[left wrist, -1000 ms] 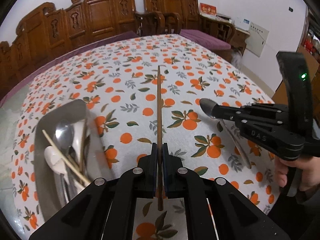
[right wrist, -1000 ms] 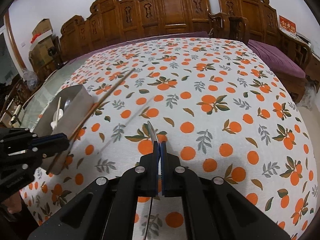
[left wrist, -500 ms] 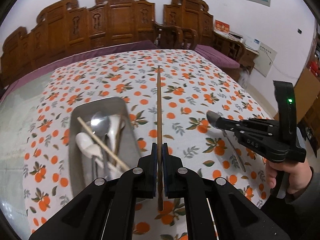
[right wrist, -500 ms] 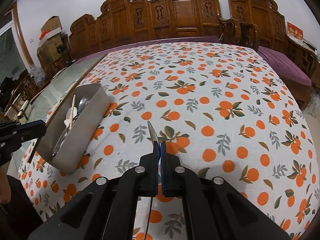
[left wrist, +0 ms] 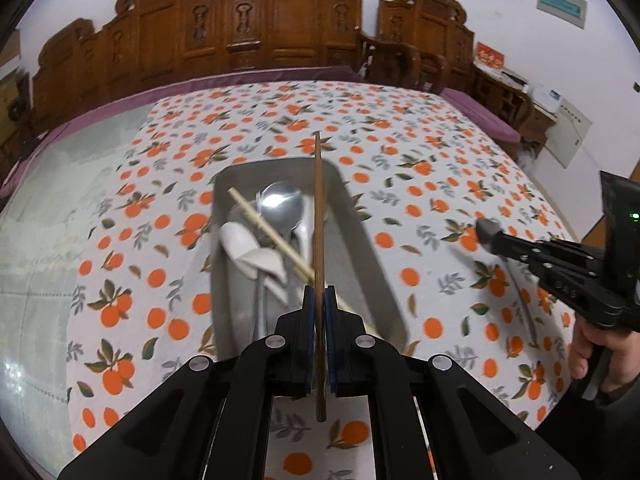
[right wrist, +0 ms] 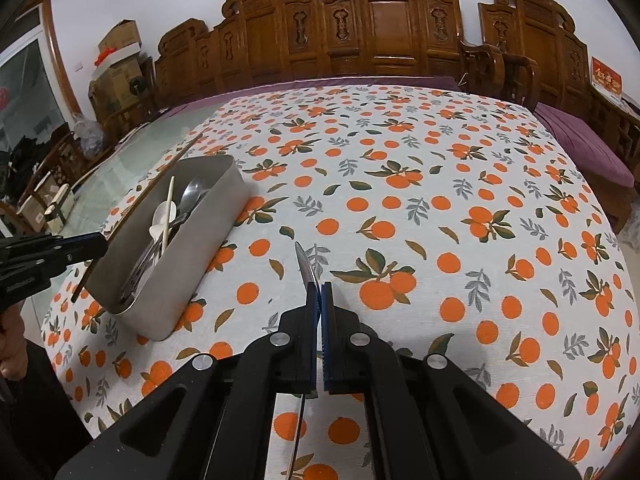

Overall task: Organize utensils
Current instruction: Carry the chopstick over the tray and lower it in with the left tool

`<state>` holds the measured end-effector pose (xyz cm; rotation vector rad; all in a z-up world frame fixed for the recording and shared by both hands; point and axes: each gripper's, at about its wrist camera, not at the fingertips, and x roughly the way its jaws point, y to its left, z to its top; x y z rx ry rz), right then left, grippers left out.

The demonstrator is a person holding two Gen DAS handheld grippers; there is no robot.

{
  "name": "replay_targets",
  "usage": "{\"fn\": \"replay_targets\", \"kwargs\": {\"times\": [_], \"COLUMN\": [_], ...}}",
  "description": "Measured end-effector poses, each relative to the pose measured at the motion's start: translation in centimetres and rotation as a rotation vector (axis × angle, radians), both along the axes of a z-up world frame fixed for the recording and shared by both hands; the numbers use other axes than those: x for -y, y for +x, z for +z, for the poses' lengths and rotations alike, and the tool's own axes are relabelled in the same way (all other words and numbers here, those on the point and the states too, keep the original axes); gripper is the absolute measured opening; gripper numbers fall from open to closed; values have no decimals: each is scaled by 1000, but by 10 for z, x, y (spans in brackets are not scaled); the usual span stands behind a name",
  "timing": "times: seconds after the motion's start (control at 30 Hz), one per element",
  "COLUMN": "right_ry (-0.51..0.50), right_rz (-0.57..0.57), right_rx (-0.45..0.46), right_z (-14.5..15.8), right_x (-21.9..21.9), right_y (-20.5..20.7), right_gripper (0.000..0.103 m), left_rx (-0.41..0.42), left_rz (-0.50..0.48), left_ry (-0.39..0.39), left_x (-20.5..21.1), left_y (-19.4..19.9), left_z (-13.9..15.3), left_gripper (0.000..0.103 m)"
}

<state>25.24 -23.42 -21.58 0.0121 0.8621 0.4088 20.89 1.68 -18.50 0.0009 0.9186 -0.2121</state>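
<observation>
My left gripper (left wrist: 319, 294) is shut on a dark wooden chopstick (left wrist: 318, 208) and holds it above the grey metal tray (left wrist: 372, 256). The tray holds a metal spoon (left wrist: 280, 202), a white ceramic spoon (left wrist: 248, 246) and a pale chopstick (left wrist: 268, 232). My right gripper (right wrist: 320, 292) is shut on a metal spoon (right wrist: 304, 266), held above the tablecloth right of the tray (right wrist: 208, 240). The right gripper also shows in the left wrist view (left wrist: 486, 232), and the left gripper in the right wrist view (right wrist: 96, 246).
The table has a white cloth with orange fruit print (right wrist: 440, 220); its left part is bare glass (left wrist: 40, 240). Carved wooden chairs (right wrist: 360, 32) stand along the far side. A purple bench (right wrist: 580, 140) is at the right.
My left gripper has swung left with the dark chopstick, from over the cloth to over the tray. My right gripper keeps its spoon and has shifted slightly.
</observation>
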Motion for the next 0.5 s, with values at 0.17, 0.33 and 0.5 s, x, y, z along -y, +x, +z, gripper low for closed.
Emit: {"fn": "replay_targets", "kwargs": {"times": [0.17, 0.33, 0.5], "right_ry": [0, -1, -6], "right_rz": [6, 12, 17], "right_rx": [-2, -2, -6], "right_z": [-1, 0, -2], "right_x": [-2, -4, -7], "right_y": [0, -1, -1], "right_gripper": [2, 2, 2], "left_rx": [-29, -46, -46], "left_rz": [27, 54, 82], "left_ry": [8, 16, 21], "left_x": [-11, -19, -27], "left_y": [6, 14, 16], "left_z": [-12, -20, -21], "left_gripper": [4, 4, 4]}}
